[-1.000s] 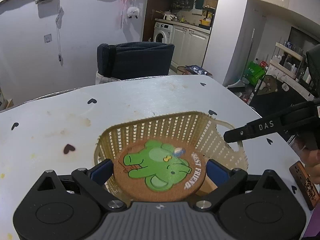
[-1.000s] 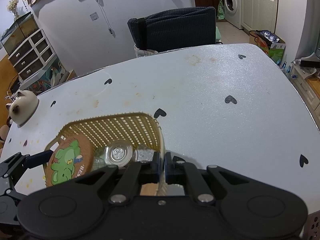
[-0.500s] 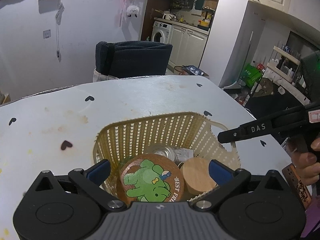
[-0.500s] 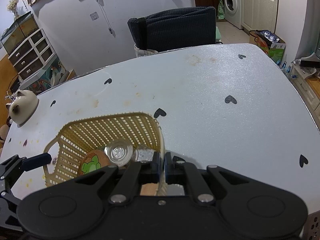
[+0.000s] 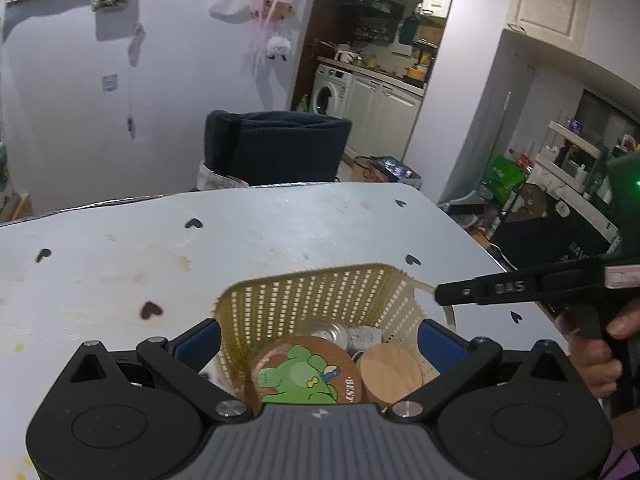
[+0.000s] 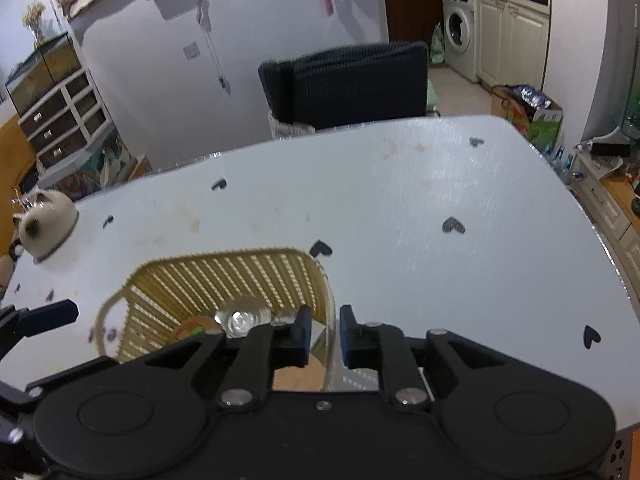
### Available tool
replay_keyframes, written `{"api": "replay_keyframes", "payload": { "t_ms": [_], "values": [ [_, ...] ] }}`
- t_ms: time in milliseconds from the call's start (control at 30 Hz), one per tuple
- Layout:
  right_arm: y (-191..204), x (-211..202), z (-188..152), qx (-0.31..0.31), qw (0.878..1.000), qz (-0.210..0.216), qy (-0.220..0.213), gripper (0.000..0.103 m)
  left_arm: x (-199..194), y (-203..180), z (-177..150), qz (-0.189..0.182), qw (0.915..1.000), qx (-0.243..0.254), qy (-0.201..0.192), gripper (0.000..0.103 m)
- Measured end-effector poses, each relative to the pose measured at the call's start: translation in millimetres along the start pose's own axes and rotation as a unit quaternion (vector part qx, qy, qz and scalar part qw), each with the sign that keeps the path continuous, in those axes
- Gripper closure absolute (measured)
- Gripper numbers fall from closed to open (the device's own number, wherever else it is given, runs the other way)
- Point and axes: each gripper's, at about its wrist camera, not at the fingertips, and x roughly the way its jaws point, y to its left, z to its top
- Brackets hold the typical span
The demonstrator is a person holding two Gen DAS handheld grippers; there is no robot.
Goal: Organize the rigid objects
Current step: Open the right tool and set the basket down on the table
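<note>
Jaws on my right gripper (image 6: 324, 336) are opening, low in the middle of the right wrist view, with the basket (image 6: 256, 272) rim's thin handle standing between the blue pads; the pads no longer press on it. My left gripper (image 5: 318, 344) is spread wide and empty at the bottom of the left wrist view, its blue fingertips (image 5: 200, 340) flanking the near end of the basket without touching anything I can see. Inside the basket, low centre in that view, lies the round cork coaster (image 5: 306, 372) with the green cartoon animal, tilted against a plain wooden disc (image 5: 390, 372) on its right, and behind them a clear glass lid (image 5: 330, 334) and a small white piece I cannot identify. At the right edge a hand (image 5: 596, 356) grips the right gripper's handle. The basket sits on the white table (image 5: 260, 232) with black hearts, and a dark chair (image 5: 276, 148) stands beyond its far edge, upper middle of the frame.
</note>
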Motion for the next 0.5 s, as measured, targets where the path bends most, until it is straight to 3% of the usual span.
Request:
{"api": "replay_keyframes", "payload": {
  "t_ms": [167,500],
  "values": [
    [3,-28,-3,0.003,1.000,0.005,-0.030,0.083,-16,0,2,0.023,0.9996,-0.010,-0.009,0.000],
    [4,-77,-20,-0.012,0.996,0.002,-0.083,0.060,-50,-12,-7,0.059,0.9976,-0.024,-0.025,0.000]
  ]
}}
